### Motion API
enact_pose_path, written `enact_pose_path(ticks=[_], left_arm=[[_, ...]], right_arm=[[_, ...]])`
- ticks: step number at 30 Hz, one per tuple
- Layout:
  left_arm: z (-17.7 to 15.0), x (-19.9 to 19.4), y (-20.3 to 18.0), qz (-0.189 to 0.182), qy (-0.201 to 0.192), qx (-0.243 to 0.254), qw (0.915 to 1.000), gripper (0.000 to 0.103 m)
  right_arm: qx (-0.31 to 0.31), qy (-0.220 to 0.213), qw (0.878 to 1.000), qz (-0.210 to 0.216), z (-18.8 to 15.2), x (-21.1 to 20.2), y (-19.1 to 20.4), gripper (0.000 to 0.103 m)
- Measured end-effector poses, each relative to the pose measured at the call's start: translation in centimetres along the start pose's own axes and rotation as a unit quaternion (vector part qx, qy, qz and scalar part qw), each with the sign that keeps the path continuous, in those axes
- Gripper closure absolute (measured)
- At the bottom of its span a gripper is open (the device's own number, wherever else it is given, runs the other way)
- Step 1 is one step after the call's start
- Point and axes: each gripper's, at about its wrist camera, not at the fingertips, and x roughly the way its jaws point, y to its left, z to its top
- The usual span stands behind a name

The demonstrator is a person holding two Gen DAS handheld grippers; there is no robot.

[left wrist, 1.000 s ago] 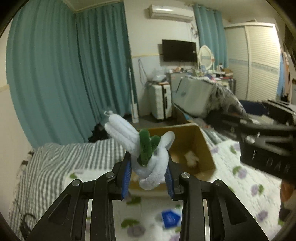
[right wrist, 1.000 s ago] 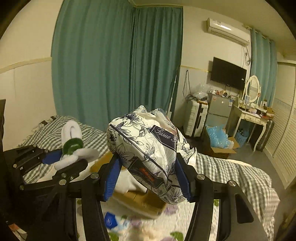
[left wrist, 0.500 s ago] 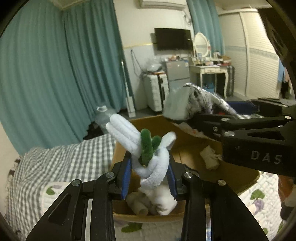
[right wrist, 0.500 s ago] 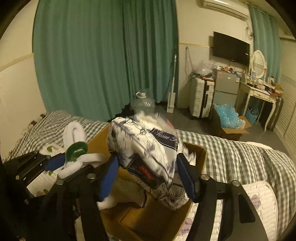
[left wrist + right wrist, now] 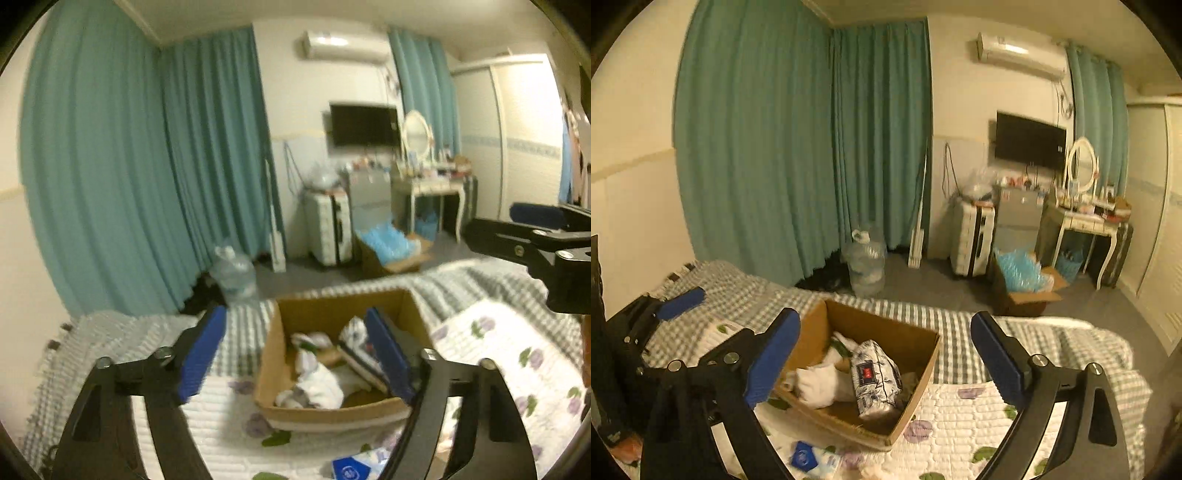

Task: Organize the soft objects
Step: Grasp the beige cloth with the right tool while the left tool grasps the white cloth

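- Left gripper (image 5: 295, 354) and right gripper (image 5: 886, 363): fingers apart, empty, above box (image 5: 919, 380).
- Tissue pack (image 5: 875, 376) and white plush (image 5: 820, 384) lie inside box.
- Risk: blue packet (image 5: 805, 456) beside box on bed (image 5: 960, 435) could be missed; a low reach may snag the box rim.

One cardboard box (image 5: 916, 360) at 6 o'clock, one floral tissue pack (image 5: 873, 380) inside, two grippers, one water jug (image 5: 866, 266), one suitcase (image 5: 971, 238).

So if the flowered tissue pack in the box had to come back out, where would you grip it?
Probably across its raised upper end, coming from above. The tissue pack leans tilted in the cardboard box, top end up, with a white soft toy against one side; its lower end sits deep by the wall.
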Motion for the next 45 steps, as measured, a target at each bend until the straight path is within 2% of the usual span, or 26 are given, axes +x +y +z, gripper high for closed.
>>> enact_pose_path(ticks=[3,8,11,14,17,20,25,30,35,38,41,42,45], left_arm=[[1.4,-4.9,0.5,0.014,-0.038,-0.005,0.9992,0.008],[2.3,-11.0,1.1,0.016,-0.067,-0.010,0.9975,0.008],[1.8,-13.3,1.3,-0.020,-0.062,-0.005,0.9979,0.008],[0.8,-14.4,1.0,-0.011,-0.053,-0.007,0.9985,0.008],[-1.0,-14.3,1.4,-0.008,-0.046,-0.016,0.9988,0.008],[-3.0,-13.4,1.5,-0.003,-0.031,-0.031,0.9990,0.008],[-6.8,-10.3,1.2,0.016,-0.005,-0.036,0.9992,0.008],[-10.4,-5.2,0.9,0.015,0.050,-0.041,0.9978,0.008],[-15.5,-0.9,0.2,0.007,0.114,-0.048,0.9923,0.008],[-18.3,1.5,-0.4,0.004,0.154,-0.052,0.9867,0.008],[-19.9,3.0,-0.8,0.001,0.187,-0.052,0.9811,0.009],[-20.4,3.4,-0.9,-0.001,0.197,-0.052,0.9790,0.009],[-21.5,4.2,-0.9,-0.001,0.210,-0.049,0.9766,0.010]], right_arm=[[-0.007,-0.026,1.000,-0.009,1.0,-5.2,1.1,0.002],[-0.024,-0.046,0.999,-0.006,1.5,-12.1,3.6,0.002],[-0.020,-0.045,0.999,0.003,1.1,-14.6,4.6,0.002],[-0.024,-0.047,0.999,0.005,-0.4,-16.4,5.8,0.002],[-0.027,-0.044,0.999,0.004,-2.1,-16.5,6.7,0.002],[-0.020,-0.027,0.999,0.017,-4.3,-14.9,7.3,0.002],[-0.015,0.022,0.999,0.020,-8.2,-8.7,7.1,0.002],[-0.008,0.086,0.996,-0.014,-12.7,-1.0,5.1,0.002],[0.015,0.158,0.987,-0.011,-18.1,5.0,2.9,0.004],[0.016,0.196,0.980,-0.014,-21.0,7.6,1.9,0.009],[0.021,0.229,0.973,-0.006,-22.9,9.4,1.4,0.018],[0.023,0.237,0.971,0.001,-23.3,10.0,1.4,0.024],[0.022,0.242,0.970,0.009,-23.6,10.6,1.5,0.031]])
